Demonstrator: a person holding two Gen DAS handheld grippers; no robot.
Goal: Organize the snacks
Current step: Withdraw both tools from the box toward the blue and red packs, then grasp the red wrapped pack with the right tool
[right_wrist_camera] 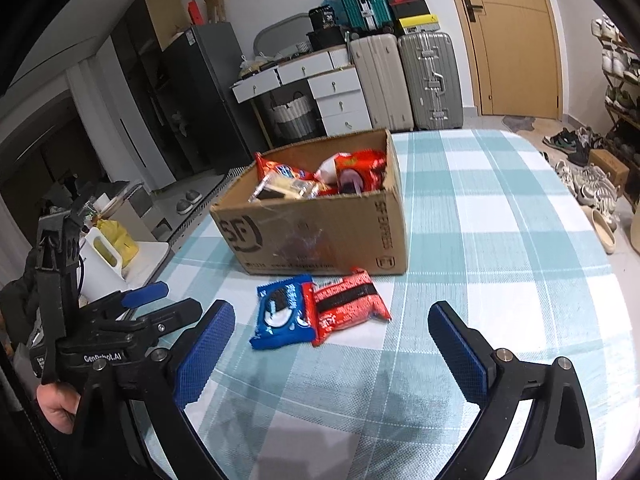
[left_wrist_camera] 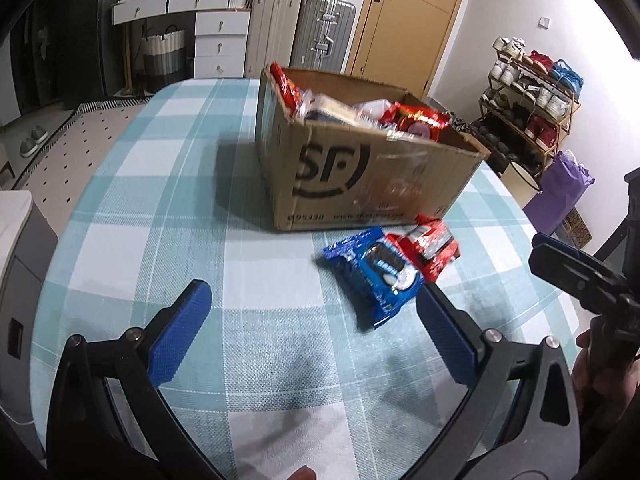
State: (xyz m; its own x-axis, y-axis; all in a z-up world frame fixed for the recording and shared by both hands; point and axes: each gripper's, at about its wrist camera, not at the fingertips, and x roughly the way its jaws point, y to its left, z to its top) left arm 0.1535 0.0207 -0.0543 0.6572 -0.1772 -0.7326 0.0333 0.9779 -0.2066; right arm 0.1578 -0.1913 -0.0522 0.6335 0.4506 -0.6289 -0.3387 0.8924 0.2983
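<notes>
We're in a lived-in room: a desk (right_wrist_camera: 500, 216) draped in a pale teal-and-white checked cloth fills the foreground. Behind it, a white drawer unit (right_wrist_camera: 340, 96) stands against the white wall, with a woven basket (right_wrist_camera: 290, 114) tucked beside it. Two hard suitcases (right_wrist_camera: 430, 80) stand upright next to a closed tan wooden door (right_wrist_camera: 516, 40). Off to the right, a shoe rack (left_wrist_camera: 528, 100) packed with sneakers, more shoes scattered on the floor. A dark tall cabinet (right_wrist_camera: 200, 92) on the left.

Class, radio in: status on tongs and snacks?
Left tongs, right tongs open, empty. Blue packet, red packet lie beside box. Nothing blocking.
</notes>
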